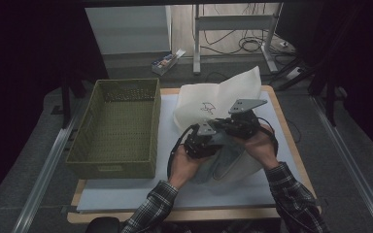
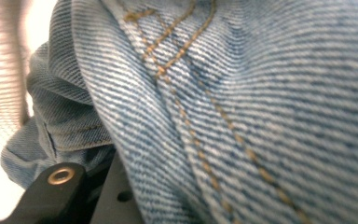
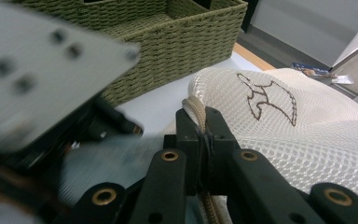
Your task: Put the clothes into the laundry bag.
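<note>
Where the high view looks down on the white-topped table, left gripper and right gripper close together over folded blue denim at the mouth of a white mesh laundry bag; olive woven basket beside it. In the left gripper view, denim pressed against the lens; jaw state impossible to tell. In the right gripper view, jaws clamped on the bag's beige cord rim.
</note>
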Available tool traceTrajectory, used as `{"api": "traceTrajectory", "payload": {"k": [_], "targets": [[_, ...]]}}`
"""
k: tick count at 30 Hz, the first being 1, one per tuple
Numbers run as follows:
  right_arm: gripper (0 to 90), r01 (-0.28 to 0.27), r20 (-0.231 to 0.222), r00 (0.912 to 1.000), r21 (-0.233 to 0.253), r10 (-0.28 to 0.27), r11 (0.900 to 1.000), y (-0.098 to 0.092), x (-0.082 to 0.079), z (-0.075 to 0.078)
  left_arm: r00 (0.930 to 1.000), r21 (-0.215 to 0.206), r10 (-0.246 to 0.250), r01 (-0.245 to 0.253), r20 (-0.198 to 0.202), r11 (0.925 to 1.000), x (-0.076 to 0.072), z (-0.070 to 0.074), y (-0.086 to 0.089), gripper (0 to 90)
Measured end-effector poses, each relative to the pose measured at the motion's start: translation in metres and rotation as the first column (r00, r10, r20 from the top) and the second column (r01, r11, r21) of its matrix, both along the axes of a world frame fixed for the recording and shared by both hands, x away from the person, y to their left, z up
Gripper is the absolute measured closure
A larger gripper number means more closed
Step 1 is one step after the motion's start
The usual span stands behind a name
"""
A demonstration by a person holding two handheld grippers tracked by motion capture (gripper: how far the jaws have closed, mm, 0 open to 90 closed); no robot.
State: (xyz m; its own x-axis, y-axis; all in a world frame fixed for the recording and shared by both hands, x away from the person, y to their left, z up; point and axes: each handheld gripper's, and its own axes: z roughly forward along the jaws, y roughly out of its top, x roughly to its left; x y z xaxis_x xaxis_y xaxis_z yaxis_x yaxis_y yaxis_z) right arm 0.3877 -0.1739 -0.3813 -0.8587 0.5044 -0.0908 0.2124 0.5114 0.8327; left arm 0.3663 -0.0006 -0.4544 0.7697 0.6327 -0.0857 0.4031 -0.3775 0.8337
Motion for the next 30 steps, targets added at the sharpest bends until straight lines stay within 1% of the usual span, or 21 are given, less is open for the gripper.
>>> {"api": "traceTrajectory", "payload": {"k": [3, 6, 8, 9, 12, 16, 18, 19, 21, 23, 24, 25, 26, 27, 28, 29, 30], "targets": [[86.1, -0.002, 0.005, 1.0000, -0.004, 0.002, 1.000, 0.001, -0.002, 0.001, 0.9991, 0.003, 0.041, -0.041, -0.009, 0.9992, 0.004, 0.001, 0.003, 70.8], [86.0, -0.003, 0.011, 0.9999, -0.008, 0.003, 1.000, 0.002, -0.002, 0.000, 0.9975, 0.002, 0.068, -0.068, -0.017, 0.9977, 0.005, 0.002, 0.000, 70.8], [86.0, -0.002, 0.009, 1.0000, -0.008, 0.002, 1.000, 0.002, -0.002, 0.000, 0.9987, 0.023, 0.051, -0.051, -0.009, 0.9984, 0.007, 0.001, -0.005, 70.1], [86.0, -0.002, 0.007, 1.0000, -0.006, 0.002, 1.000, 0.002, -0.002, 0.000, 0.9990, 0.035, 0.040, -0.040, -0.019, 0.9986, 0.007, -0.001, -0.010, 69.1], [85.8, 0.000, 0.000, 1.0000, -0.004, 0.000, 1.000, -0.001, 0.000, -0.002, 0.9998, 0.037, 0.008, -0.007, -0.020, 0.9993, 0.007, -0.005, -0.014, 63.7], [85.7, 0.011, -0.005, 0.9999, -0.007, -0.011, 1.000, -0.005, 0.003, -0.003, 0.9993, 0.038, -0.036, 0.037, -0.009, 0.9986, 0.004, -0.004, -0.013, 48.7], [85.6, 0.016, -0.007, 0.9998, -0.009, -0.016, 1.000, -0.006, 0.003, -0.003, 0.9987, 0.024, -0.051, 0.050, 0.009, 0.9984, -0.001, 0.000, -0.010, 38.9], [85.5, 0.018, -0.006, 0.9998, -0.010, -0.018, 1.000, -0.007, 0.004, -0.003, 0.9981, 0.031, -0.060, 0.059, 0.017, 0.9978, -0.003, 0.002, -0.010, 35.4], [85.4, 0.025, -0.005, 0.9997, -0.010, -0.025, 1.000, -0.008, 0.004, -0.003, 0.9960, 0.066, -0.084, 0.082, 0.031, 0.9944, -0.010, 0.006, -0.009, 28.6], [85.4, 0.030, -0.003, 0.9996, -0.005, -0.030, 1.000, -0.010, 0.005, -0.003, 0.9950, 0.085, -0.092, 0.089, 0.039, 0.9925, -0.015, 0.006, -0.009, 26.2], [85.4, 0.031, -0.002, 0.9995, -0.005, -0.031, 1.000, -0.011, 0.005, -0.003, 0.9955, 0.099, -0.079, 0.073, 0.052, 0.9924, -0.017, 0.007, -0.007, 24.7], [85.4, 0.032, -0.002, 0.9995, -0.006, -0.032, 0.999, -0.011, 0.005, -0.003, 0.9959, 0.101, -0.066, 0.060, 0.061, 0.9931, -0.018, 0.007, -0.006, 21.8], [85.4, 0.033, -0.001, 0.9995, -0.007, -0.033, 0.999, -0.011, 0.005, -0.003, 0.9961, 0.096, -0.050, 0.043, 0.072, 0.9944, -0.020, 0.006, -0.004, 21.3], [85.4, 0.033, -0.001, 0.9994, -0.010, -0.033, 0.999, -0.011, 0.005, -0.003, 0.9969, 0.095, -0.033, 0.026, 0.071, 0.9951, -0.019, 0.006, -0.002, 20.4], [85.3, 0.034, -0.003, 0.9994, -0.011, -0.034, 0.999, -0.010, 0.005, -0.003, 0.9980, 0.096, -0.005, -0.001, 0.062, 0.9954, -0.018, 0.006, 0.000, 17.5], [85.4, 0.034, -0.006, 0.9994, -0.011, -0.035, 0.999, -0.010, 0.005, -0.004, 0.9990, 0.089, 0.019, -0.022, 0.040, 0.9958, -0.017, 0.004, 0.003, 15.1], [85.4, 0.033, -0.008, 0.9994, -0.011, -0.033, 0.999, -0.010, 0.005, -0.004, 0.9993, 0.085, 0.032, -0.034, 0.018, 0.9958, -0.015, 0.002, 0.006, 14.4]]}}
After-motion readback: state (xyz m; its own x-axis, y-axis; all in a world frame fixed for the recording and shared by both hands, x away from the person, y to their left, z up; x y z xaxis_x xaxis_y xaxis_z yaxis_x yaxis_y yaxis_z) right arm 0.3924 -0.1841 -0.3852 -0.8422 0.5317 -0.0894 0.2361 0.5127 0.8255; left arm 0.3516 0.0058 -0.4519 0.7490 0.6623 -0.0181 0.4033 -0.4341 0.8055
